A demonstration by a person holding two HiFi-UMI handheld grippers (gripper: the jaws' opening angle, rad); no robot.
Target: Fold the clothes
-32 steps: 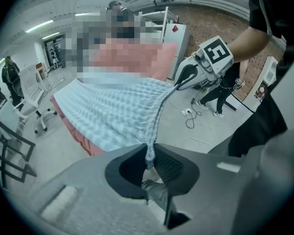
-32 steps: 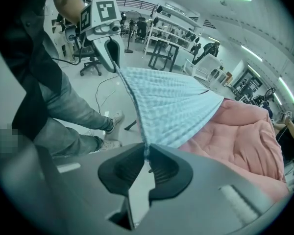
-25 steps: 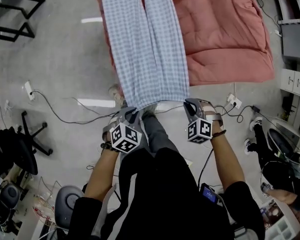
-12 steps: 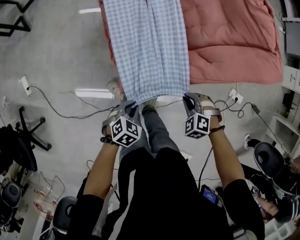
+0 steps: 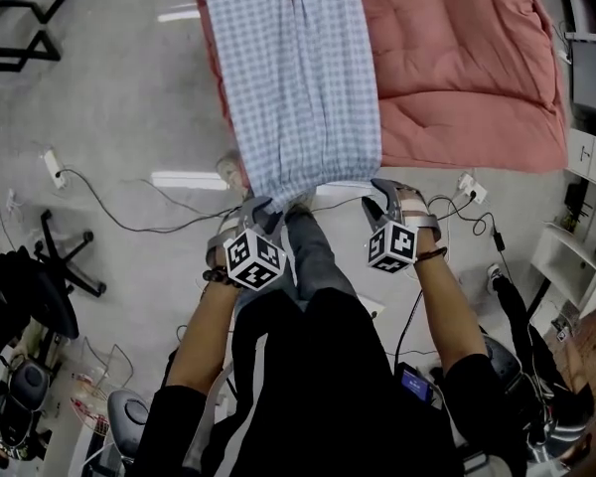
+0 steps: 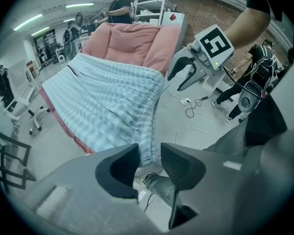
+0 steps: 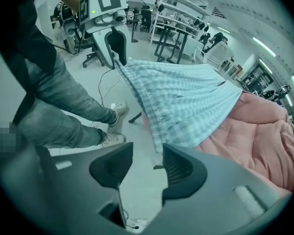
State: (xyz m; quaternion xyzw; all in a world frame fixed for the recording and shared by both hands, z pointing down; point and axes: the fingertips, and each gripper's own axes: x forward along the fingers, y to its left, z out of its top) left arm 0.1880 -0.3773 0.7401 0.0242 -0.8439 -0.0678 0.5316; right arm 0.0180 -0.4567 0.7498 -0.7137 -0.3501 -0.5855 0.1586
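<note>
The left gripper had its jaws clamped a second ago. Now they are opening, and its own view shows the near corner of the waistband hanging slack in the gap, no longer pinched. The trousers have barely shifted since then. They lie lengthwise with the legs running away over the quilt, and the waist end overhangs its near edge above the floor. The right gripper was also shut tight a second ago and is opening further than the left. In its own view only bare floor shows between the jaws, and the other waistband corner hangs just beyond the tips, free of them.

This reads as the release after spreading the garment out (the fold itself looks not yet begun). A fresh hold would be needed to bring one half over the other.

The trousers are thin, limp woven cloth in a small blue-and-white check. They lie smooth along the legs and are gathered into fine puckers at the elastic waist. The quilt is pink, thick and puffy, stitched into soft ridges, with rounded corners. The floor is hard, pale and glossy.
</note>
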